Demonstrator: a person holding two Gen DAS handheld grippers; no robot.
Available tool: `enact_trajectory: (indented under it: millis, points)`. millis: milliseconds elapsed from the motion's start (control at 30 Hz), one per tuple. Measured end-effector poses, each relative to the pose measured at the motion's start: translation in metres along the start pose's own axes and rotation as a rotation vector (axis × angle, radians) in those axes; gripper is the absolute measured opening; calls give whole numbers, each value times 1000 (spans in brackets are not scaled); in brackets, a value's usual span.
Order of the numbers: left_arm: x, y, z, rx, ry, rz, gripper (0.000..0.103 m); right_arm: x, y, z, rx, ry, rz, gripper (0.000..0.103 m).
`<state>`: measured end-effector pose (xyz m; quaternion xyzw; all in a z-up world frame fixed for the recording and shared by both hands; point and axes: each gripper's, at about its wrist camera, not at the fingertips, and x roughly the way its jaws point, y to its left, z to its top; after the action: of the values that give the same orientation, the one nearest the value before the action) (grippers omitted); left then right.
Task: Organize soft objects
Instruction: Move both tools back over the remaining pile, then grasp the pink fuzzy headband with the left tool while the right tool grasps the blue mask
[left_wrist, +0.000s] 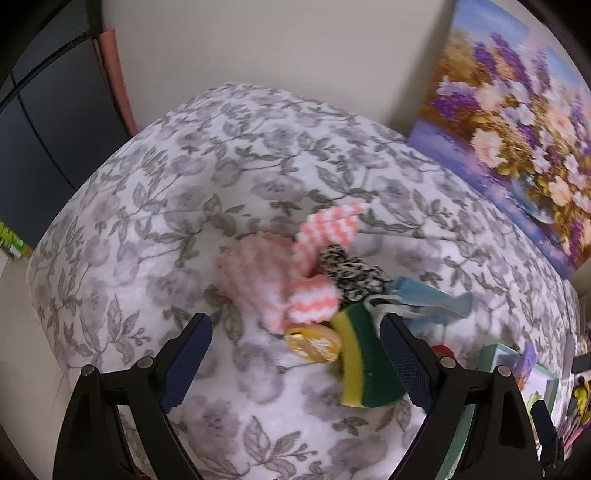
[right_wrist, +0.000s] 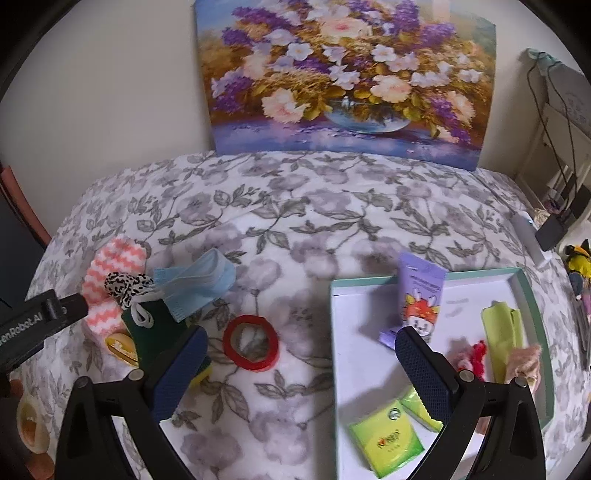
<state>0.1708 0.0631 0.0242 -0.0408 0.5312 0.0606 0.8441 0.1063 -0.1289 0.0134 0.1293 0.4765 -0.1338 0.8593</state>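
Note:
A heap of soft things lies on the floral bedspread (left_wrist: 155, 206): a pink-and-white zigzag cloth (left_wrist: 317, 258), a black-and-white scrunchie (left_wrist: 345, 271), a blue face mask (left_wrist: 428, 301) and a green-and-yellow sponge (left_wrist: 365, 365), with a gold round piece (left_wrist: 314, 343) beside it. My left gripper (left_wrist: 295, 326) hangs open just above the heap's near side, holding nothing. My right gripper (right_wrist: 301, 338) is open and empty too, above the red tape ring (right_wrist: 251, 347) and the left rim of the teal tray (right_wrist: 532, 295). The same heap lies at the left: mask (right_wrist: 195, 284), cloth (right_wrist: 110, 266).
The tray holds a purple tube (right_wrist: 421, 299), green tissue packs (right_wrist: 386, 439), a yellow-green cloth (right_wrist: 504, 332) and small red and pink fuzzy bits (right_wrist: 476, 354). A flower painting (right_wrist: 343, 81) leans on the wall. A white device (right_wrist: 530, 240) and cables lie at the bed's right edge.

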Motion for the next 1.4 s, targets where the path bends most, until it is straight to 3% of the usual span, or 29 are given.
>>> enact_trajectory:
  millis: [167,333,567,1000,1400]
  points:
    - [6,15,2,-17,1,21,93,12,7,0,1,38,-11,103]
    - [13,31,5,-73,18,-10,93,16,8,2,1,57,-10,103]
    - [22,46,6,-136,42,-50,93,22,18,2,-13,76,40,103]
    - [58,39,25,-176,97,-27,93,45,30,15,18,50,187,102]
    - [85,37,36,-193,145,-42,92,82,42,25,61,53,291,93]
